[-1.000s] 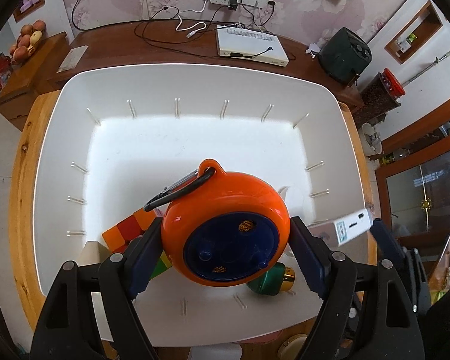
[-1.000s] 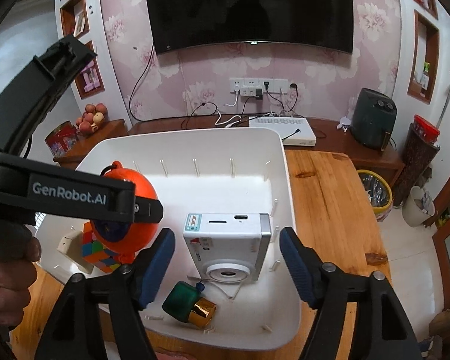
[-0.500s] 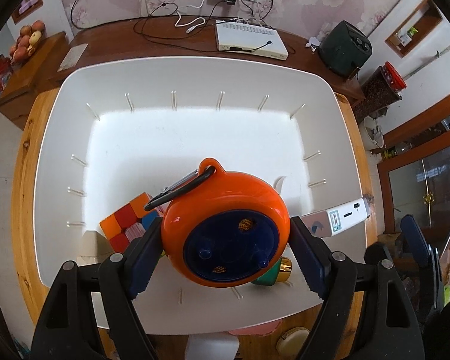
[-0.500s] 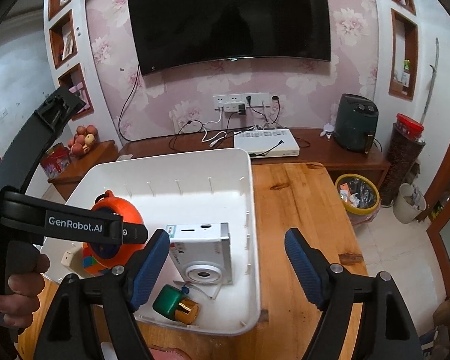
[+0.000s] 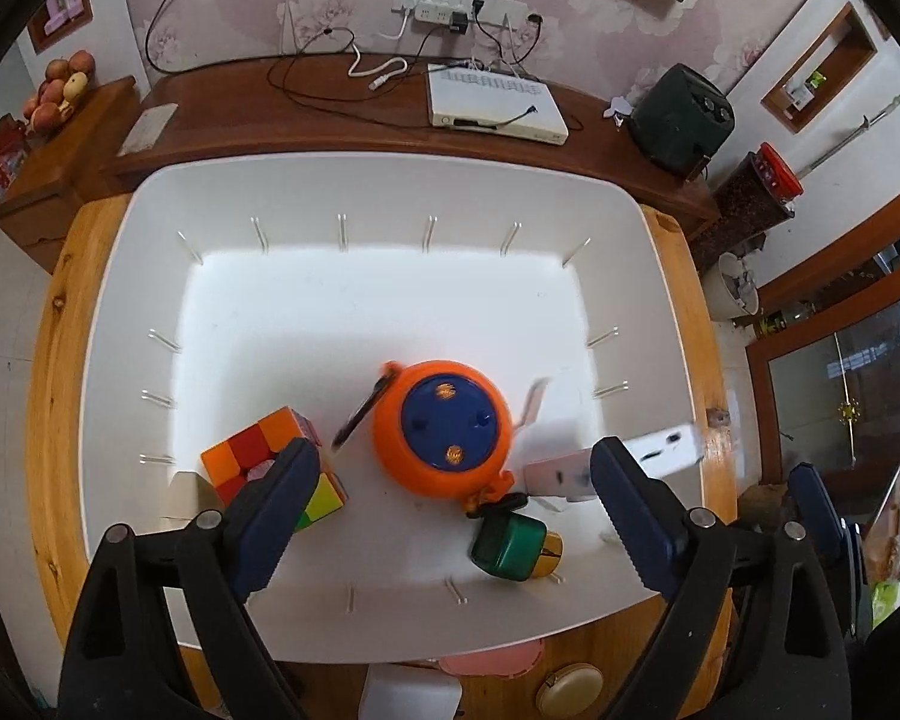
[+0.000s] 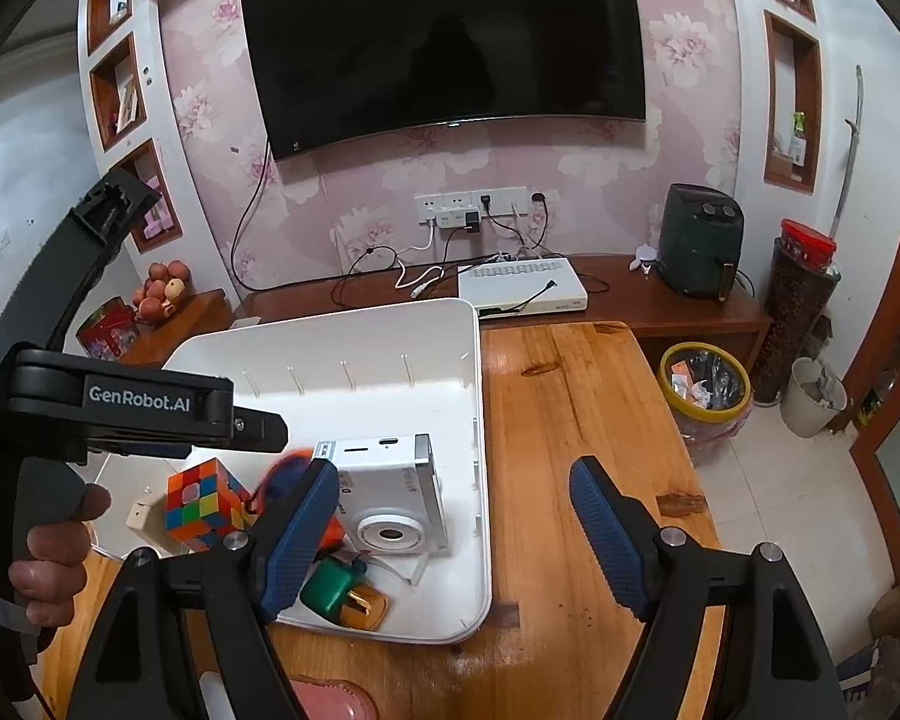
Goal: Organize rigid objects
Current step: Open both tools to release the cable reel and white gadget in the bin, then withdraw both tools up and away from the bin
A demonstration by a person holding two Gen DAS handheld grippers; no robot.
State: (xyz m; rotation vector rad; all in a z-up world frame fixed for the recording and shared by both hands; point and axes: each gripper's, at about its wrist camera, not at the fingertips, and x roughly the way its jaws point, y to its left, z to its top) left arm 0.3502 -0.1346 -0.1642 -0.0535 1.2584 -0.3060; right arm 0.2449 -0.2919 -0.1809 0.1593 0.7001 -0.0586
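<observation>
Your big white bin (image 5: pixel 150 276) sits on the wooden table (image 6: pixel 570 408). Inside it, near the front, you can see five things. The round orange toy (image 5: pixel 441 429) with the blue bottom lies on the bin floor, a bit blurry. The colourful cube (image 5: pixel 258 456) is just to its left, partly hidden behind one finger of your left gripper (image 5: pixel 450 516). A small white block (image 6: pixel 137 516) lies beside the cube, near the bin's left wall. The green and gold bottle (image 5: pixel 513 546) lies on its side in front of the orange toy. The white camera (image 6: pixel 390 492) stands at the right, close to the bin wall, with its round lens facing you.

Your left gripper hangs over the bin and its jaws are opening wide. The orange toy is below them, and the pads do not touch it. Your right gripper (image 6: pixel 456 540) is open too, with nothing in it. One finger is over the bin and the other is over the bare table.

A second ago your left gripper squeezed the orange toy and held it up. Now the toy has dropped to the bin floor. Your right gripper was around the white camera then, and now it has pulled back and to the right.
</observation>
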